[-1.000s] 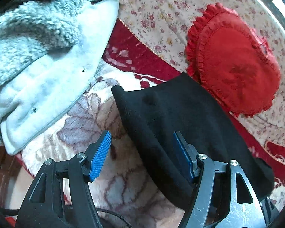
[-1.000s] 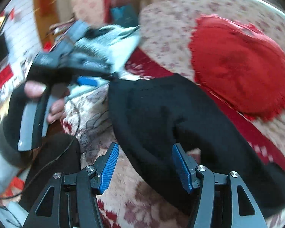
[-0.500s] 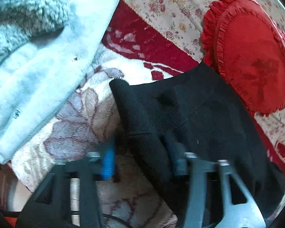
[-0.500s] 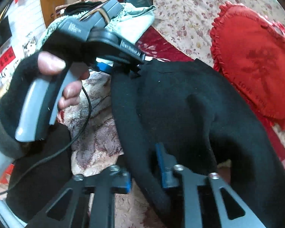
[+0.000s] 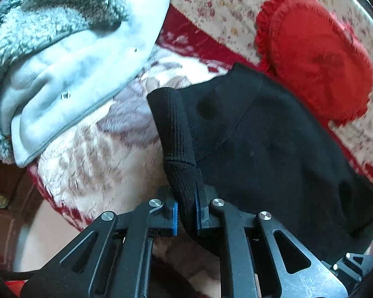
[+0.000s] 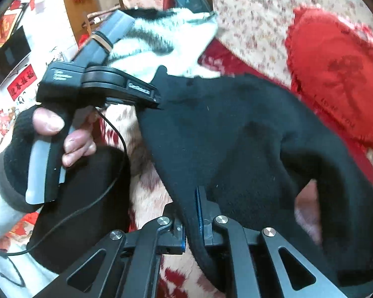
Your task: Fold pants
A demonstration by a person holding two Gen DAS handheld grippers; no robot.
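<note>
Both sets of jaws have just been closing since the earlier frames, and black fabric that only lay between open fingers is now pinched.

Left wrist view first: my left gripper (image 5: 185,209) sits low centre, clamped on the ribbed edge of the black pants (image 5: 266,134), with the blue pads squeezing a rolled bit of hem. The pants spread from centre frame toward the lower right, lying on the floral blanket (image 5: 97,154). A fleecy grey jacket (image 5: 62,49) fills the upper left, well apart from the pants, and a red frilly cushion (image 5: 318,57) sits upper right, just beside the far edge of the fabric.

Right wrist view: my right gripper (image 6: 191,233) at bottom centre is also shut on the near edge of the pants. Left of centre I can see the other gripper, held in a hand (image 6: 54,134), biting the far corner.

So I reckon this is the grab step, done. Next I'd lift both corners together, evenly, and carry them over to make the fold without dragging the blanket.
</note>
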